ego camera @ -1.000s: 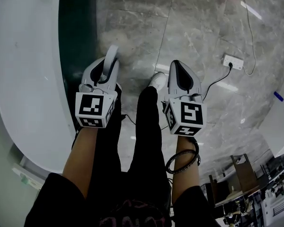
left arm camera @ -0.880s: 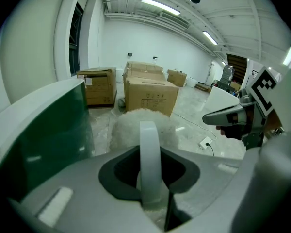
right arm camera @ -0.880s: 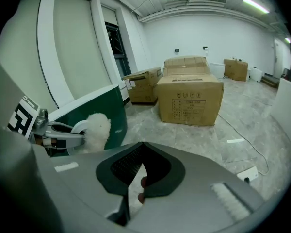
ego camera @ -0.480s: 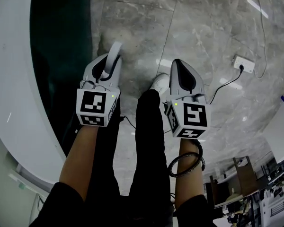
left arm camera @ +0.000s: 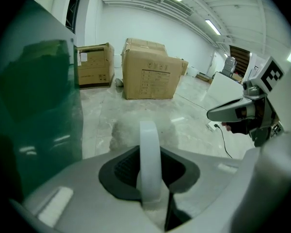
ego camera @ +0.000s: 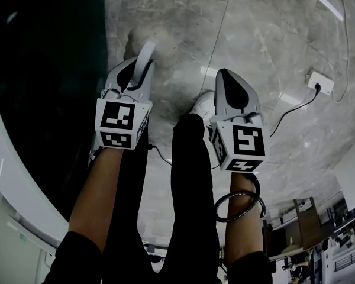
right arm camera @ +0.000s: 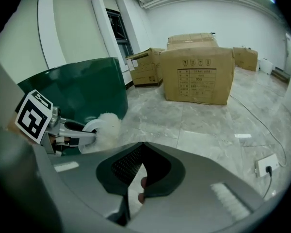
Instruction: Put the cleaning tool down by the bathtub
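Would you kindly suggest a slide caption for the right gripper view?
Left gripper holds a fluffy white cleaning tool beside the green bathtub, cardboard boxes behind.

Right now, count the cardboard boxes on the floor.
4, all in the right gripper view: an open box at the left, a large box in the middle, another box behind it, and a small box at far right. Others may be hidden.

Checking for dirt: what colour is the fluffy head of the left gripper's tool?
White; the fluffy head shows best in the right gripper view.
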The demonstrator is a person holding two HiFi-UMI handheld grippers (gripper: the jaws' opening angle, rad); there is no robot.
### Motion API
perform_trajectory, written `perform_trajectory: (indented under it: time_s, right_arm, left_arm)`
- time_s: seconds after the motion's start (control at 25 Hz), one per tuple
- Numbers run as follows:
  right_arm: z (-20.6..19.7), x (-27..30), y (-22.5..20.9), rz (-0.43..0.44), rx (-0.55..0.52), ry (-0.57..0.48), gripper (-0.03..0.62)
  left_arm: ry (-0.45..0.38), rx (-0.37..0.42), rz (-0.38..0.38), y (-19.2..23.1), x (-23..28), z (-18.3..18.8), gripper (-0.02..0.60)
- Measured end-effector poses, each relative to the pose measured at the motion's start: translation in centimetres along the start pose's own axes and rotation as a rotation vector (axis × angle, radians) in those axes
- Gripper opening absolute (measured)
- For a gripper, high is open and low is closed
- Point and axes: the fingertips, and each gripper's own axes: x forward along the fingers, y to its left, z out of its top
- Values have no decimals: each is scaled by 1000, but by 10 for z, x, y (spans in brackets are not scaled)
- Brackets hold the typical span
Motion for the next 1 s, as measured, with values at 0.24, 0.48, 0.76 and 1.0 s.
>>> perform_trajectory:
  time_s: [0.24, 0.48, 0.76, 1.0]
  right_arm:
    - [-30, 27, -5, 21, -8, 30, 23]
    - [-62, 58, -16, 33, -5, 63, 23]
    - [-93, 88, -30, 30, 5, 79, 23]
    - [-114, 111, -34, 43, 2, 96, 23]
  left_arm:
    - [32, -30, -8, 2, 32, -32, 87]
    - [49, -51, -10, 6, 67, -60, 87]
    - [70, -65, -12, 10, 104, -92, 87]
    - [95, -65, -9, 16, 130, -114, 87]
